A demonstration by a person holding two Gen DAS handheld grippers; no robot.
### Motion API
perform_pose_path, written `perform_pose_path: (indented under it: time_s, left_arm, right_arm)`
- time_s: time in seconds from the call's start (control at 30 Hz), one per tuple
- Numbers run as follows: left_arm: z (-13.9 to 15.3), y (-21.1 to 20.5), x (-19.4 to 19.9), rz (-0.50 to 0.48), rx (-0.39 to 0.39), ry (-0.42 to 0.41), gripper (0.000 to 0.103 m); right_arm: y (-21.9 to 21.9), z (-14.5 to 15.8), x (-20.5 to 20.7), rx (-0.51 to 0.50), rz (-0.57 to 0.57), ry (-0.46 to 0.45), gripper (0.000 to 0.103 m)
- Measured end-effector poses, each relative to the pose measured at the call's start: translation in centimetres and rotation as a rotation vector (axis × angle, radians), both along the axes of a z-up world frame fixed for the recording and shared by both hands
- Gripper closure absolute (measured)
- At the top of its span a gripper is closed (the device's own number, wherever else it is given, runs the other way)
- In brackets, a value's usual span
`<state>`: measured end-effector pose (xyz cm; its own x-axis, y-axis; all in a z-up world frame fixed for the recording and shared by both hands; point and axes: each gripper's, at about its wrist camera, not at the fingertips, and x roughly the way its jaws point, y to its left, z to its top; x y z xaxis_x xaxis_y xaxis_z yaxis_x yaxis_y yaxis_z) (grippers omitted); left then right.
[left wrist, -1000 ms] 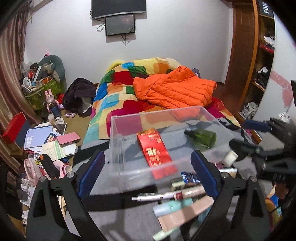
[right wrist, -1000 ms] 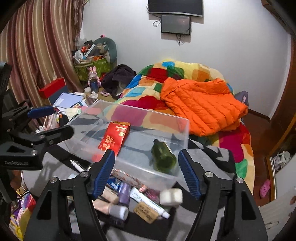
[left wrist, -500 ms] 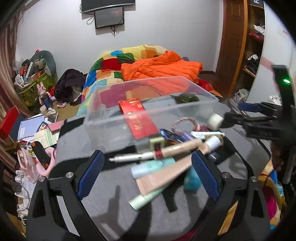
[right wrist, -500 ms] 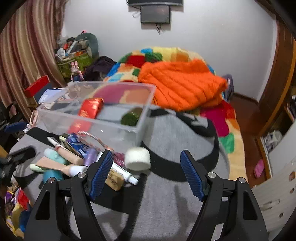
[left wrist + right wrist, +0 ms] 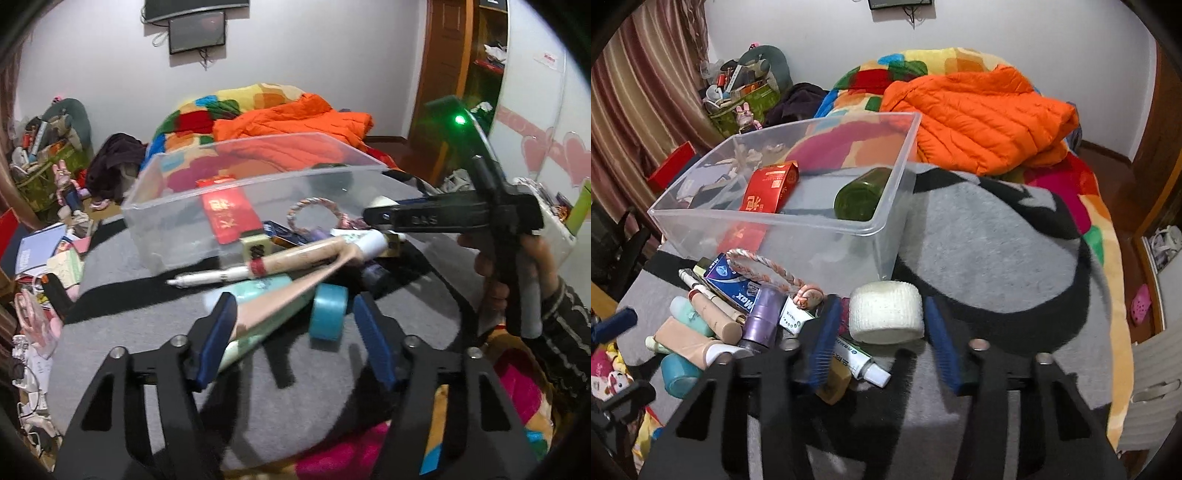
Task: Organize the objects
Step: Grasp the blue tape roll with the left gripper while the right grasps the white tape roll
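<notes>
Both grippers tilt down over the pile near the clear bin [image 5: 886,236]. The right gripper [image 5: 882,321], closing, straddles the white tape roll [image 5: 886,315]; the left gripper [image 5: 291,317], closing, brackets the beige tube [image 5: 280,302] and blue roll [image 5: 328,312], neither clearly gripped.

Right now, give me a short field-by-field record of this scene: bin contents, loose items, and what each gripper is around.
bin: clear plastic bin on the grey blanket
inside bin: red packet, green bottle
loose pile: tubes, pen, braided ring and other small items in front of the bin
left gripper: jaws have just been closing, around a beige tube and a blue tape roll; contact unclear
right gripper: jaws have just been closing, either side of a white bandage roll; small gaps remain
</notes>
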<state>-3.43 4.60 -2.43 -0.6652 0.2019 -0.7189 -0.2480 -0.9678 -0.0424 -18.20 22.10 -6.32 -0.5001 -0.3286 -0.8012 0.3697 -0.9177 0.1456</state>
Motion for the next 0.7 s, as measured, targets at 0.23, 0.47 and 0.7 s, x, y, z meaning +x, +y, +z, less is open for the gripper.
perform_pose_path:
  time_s: [0.23,0.47,0.7]
  left_arm:
    - [-1.5,1.3,-0.9,-0.015,-0.021,-0.023,0.048]
    - [-2.6,1.9,-2.0,-0.025,-0.003,-0.056,0.085]
    - [-1.7,0.7,-1.1,-0.016,0.055,-0.045,0.085]
  right_arm:
    - [0.9,0.6,1.1,-0.024,-0.015,0.024,0.067]
    - [1.9,2.1,3.5,-0.024,-0.014,0.071,0.067]
    - [1.8,4.1,5.6,-0.04,0.022,0.129,0.067]
